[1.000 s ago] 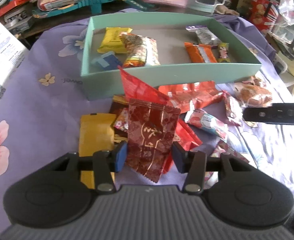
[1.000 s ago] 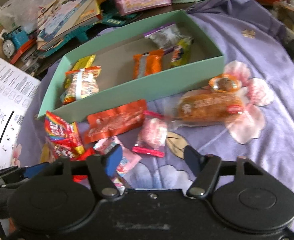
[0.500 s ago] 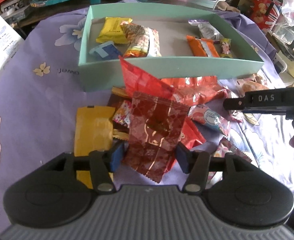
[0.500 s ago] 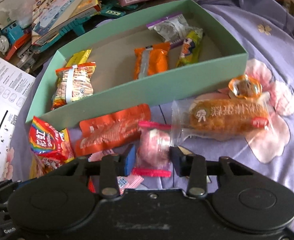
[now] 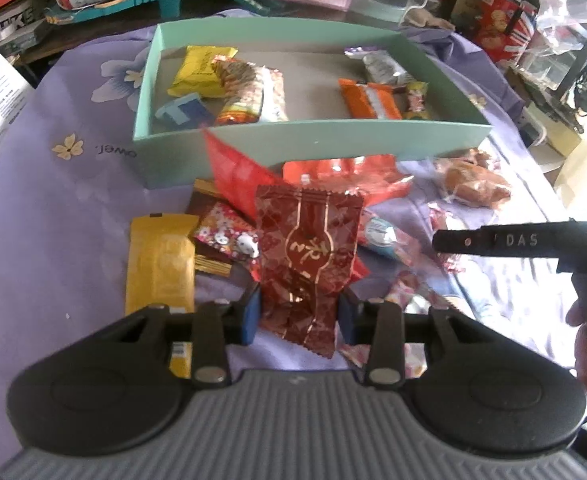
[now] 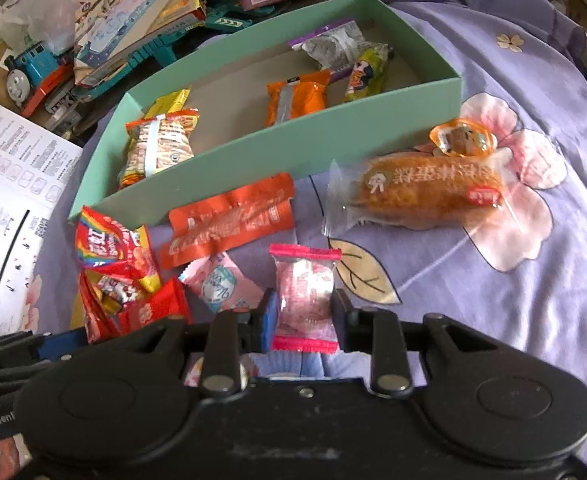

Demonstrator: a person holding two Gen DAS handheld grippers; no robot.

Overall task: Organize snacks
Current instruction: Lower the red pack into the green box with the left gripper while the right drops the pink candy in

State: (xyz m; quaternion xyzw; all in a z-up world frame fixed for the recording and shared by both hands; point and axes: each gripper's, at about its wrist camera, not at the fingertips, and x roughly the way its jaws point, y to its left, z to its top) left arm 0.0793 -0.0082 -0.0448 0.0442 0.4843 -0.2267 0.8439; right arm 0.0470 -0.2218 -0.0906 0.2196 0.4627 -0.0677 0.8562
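A mint-green box point(image 5: 301, 148) point(image 6: 253, 148) sits on the purple flowered cloth and holds several snack packets. My left gripper point(image 5: 299, 314) is shut on a dark red patterned packet point(image 5: 307, 252), lifted above a pile of loose snacks in front of the box. My right gripper point(image 6: 301, 320) is shut on a pink candy packet point(image 6: 303, 292) just above the cloth. The right gripper also shows in the left wrist view point(image 5: 445, 240). A wrapped brown cake point(image 6: 425, 192) and an orange packet point(image 6: 229, 220) lie near the box front.
A yellow packet point(image 5: 159, 260), red packets point(image 5: 233, 172) and a rainbow candy bag point(image 6: 109, 248) lie in the pile. An orange jelly cup point(image 6: 461, 138) sits by the box's right corner. Toys, books and boxes point(image 6: 133, 28) crowd the back. Paper sheets point(image 6: 9, 184) lie at left.
My right gripper moved forward and closed on the pink candy packet, then lifted it slightly. My left gripper raised the dark red packet and drew back a little from the pile.
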